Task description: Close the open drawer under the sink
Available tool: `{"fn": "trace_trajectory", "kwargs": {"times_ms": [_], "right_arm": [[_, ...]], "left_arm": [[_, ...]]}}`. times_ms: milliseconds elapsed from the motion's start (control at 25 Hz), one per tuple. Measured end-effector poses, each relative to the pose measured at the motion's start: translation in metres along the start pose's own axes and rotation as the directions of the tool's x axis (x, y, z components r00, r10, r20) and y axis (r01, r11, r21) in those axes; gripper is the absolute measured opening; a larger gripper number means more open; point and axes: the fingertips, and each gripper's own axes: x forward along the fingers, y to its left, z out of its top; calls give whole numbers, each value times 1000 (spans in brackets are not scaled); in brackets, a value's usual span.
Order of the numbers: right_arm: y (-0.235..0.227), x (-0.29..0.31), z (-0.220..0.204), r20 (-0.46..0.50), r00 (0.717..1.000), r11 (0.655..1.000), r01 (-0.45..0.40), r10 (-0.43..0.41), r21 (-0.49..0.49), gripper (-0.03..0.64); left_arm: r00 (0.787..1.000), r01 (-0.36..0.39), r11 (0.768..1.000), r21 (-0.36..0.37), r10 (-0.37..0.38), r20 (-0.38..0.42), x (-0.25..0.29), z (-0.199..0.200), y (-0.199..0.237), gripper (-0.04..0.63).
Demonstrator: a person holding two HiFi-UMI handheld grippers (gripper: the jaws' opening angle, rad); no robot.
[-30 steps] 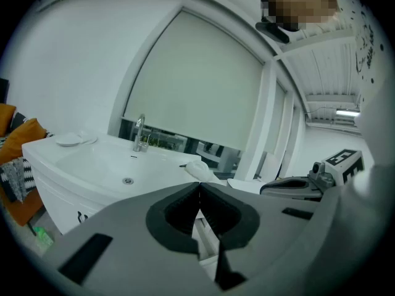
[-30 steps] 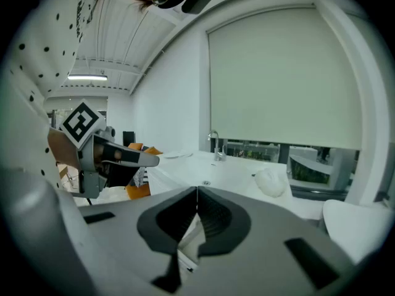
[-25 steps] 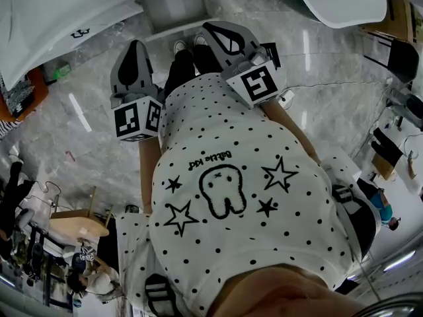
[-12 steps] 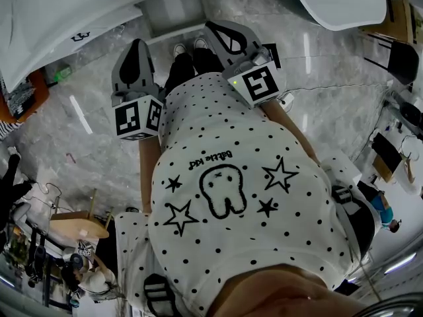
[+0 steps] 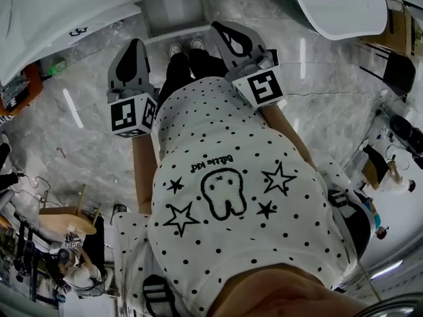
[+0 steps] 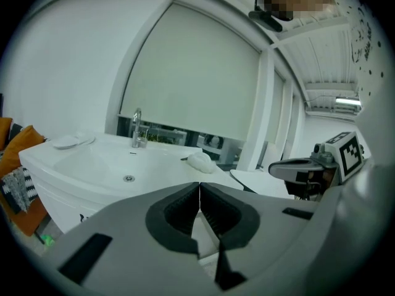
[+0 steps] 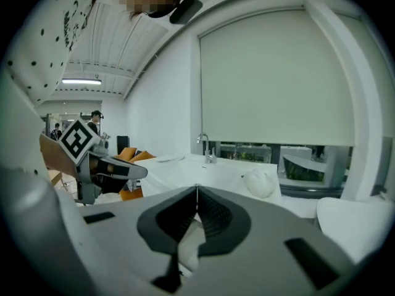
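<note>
Nothing much has shifted: left claw (image 6: 199,189) and right claw (image 7: 197,192) hang where they were, beside your waist.
Both are closed, empty, pointing towards the sink (image 6: 92,165); the drawer (image 5: 173,15) below it sits just ahead of your shoes (image 5: 177,47), untouched.

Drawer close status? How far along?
Nothing looks done: what seems to be the drawer juts out below the sink by the shoes. In hand: nothing; left gripper and right gripper are shut, empty, held up facing the sink. Left: reach down, push it in.
</note>
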Motion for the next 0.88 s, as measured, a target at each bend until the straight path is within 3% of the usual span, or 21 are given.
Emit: {"fn": "trace_trajectory", "kwargs": {"times_ms": [360, 480, 560, 880], "right_arm": [[-4, -1, 6, -3, 1000, 1000, 1, -1, 29, 14], [-18, 5, -16, -21, 999, 998, -23, 24, 51, 14], [-33, 11, -39, -36, 998, 997, -46, 48, 58, 14], [-49, 27, -90, -77, 993, 989, -83, 93, 119, 14]], "left_arm": [[987, -24, 999, -24, 20, -161, -3, -73, 1, 8], [971, -2, 999, -34, -7, -241, 26, -124, -9, 27], [957, 7, 999, -48, -21, -291, 52, -164, -15, 106], [904, -16, 999, -50, -7, -427, 108, -288, -19, 109]]}}
